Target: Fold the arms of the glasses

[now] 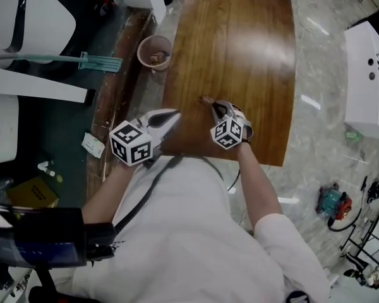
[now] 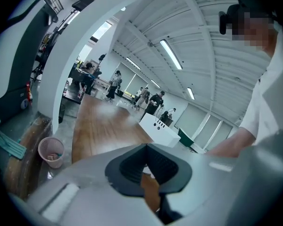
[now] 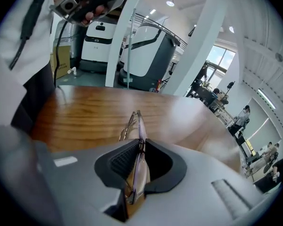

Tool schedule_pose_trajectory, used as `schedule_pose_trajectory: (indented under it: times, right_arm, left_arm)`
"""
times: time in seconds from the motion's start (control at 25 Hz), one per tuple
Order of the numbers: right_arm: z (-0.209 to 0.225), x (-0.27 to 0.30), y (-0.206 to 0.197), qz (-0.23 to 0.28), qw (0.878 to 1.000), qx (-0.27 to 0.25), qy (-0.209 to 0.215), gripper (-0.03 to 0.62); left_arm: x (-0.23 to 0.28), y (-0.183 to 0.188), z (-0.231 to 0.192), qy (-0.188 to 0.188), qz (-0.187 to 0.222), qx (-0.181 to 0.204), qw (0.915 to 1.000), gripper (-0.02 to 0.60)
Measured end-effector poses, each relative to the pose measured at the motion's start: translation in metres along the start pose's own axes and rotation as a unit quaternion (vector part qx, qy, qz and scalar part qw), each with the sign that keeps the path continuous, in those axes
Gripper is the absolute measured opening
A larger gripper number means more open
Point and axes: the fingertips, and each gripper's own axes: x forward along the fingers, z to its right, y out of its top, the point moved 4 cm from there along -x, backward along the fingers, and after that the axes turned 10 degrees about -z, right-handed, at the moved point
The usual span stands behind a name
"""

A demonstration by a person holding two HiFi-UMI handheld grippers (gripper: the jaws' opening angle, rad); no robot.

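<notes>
Right gripper view: my right claw [image 3: 140, 144] grips the glasses [image 3: 134, 125] edge-on, over the wooden table [image 3: 85, 112] | left gripper view: my left claw [image 2: 146, 147] is clenched and empty, by the table's near edge

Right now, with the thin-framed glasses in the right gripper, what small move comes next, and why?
Probably ease the right gripper down until the thin-framed glasses rest on the brown wooden table, then release. Their arms look folded against the frame, and they hang pinched between its jaws over the wood.
</notes>
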Motion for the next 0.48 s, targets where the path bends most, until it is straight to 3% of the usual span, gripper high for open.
schedule_pose_trajectory:
  times: [0.16,0.48]
  right_arm:
    - [-0.004,0.002,-0.004,-0.008,1.0,0.016,0.016,0.095]
    - [-0.003,-0.031,-0.014,0.004,0.998,0.066,0.011,0.115]
  left_arm:
    - [-0.001,0.002,-0.003,-0.001,0.0,0.003,1.0,0.006]
    - [0.009,0.013,0.001,-0.026,-0.001,0.017,0.9995,0.006]
